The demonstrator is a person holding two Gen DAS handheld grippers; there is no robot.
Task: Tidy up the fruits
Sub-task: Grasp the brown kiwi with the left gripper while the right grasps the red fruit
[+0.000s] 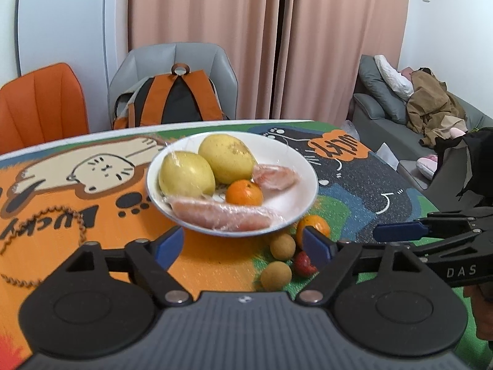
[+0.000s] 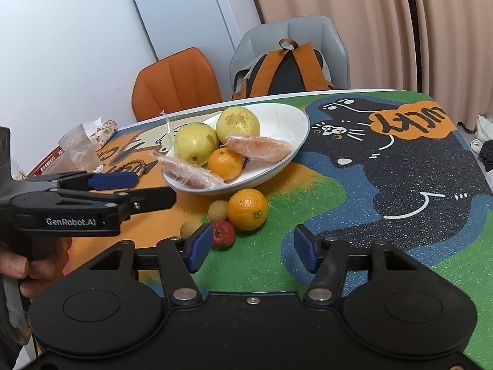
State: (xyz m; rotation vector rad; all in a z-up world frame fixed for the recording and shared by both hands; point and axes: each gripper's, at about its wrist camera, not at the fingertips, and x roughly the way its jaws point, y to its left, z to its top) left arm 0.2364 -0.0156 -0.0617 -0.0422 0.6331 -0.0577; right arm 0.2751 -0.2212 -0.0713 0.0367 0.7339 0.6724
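— Nearest the lens, what do you get?

— Both grippers, released and carrying nothing. From its own camera the left gripper (image 1: 243, 245) has its blue pads spread wide above the worktop (image 1: 215, 262), short of the plate. The right gripper (image 2: 253, 248) is spread as well, over the green part of the cartoon-cat mat (image 2: 385, 169).

— And just past the fingertips?

— Loose fruit on the mat, in a tight cluster. A small red fruit (image 2: 223, 233) lies just beside the right gripper's left pad. Two round tan fruits (image 2: 217, 211) sit next to it, the nearer one (image 2: 188, 229) partly hidden behind that pad. An orange (image 2: 247, 209) rests touching the red fruit and close against the plate's near edge.

— Then the plate?

— A white plate (image 2: 289, 117) stands behind the cluster. It holds two yellow-green round fruits (image 2: 195, 143) side by side at the back, a second orange (image 2: 225, 164) in front of them, and two pink pieces wrapped in clear film (image 2: 191, 172), one at the near rim, one toward the right.

— Farther back?

— An orange chair (image 1: 43, 104) and a grey chair (image 1: 172, 61) carrying a backpack (image 1: 172, 98), then pink curtains (image 1: 246, 30). A grey sofa (image 1: 385, 104) with clothes on it stands off to the right.
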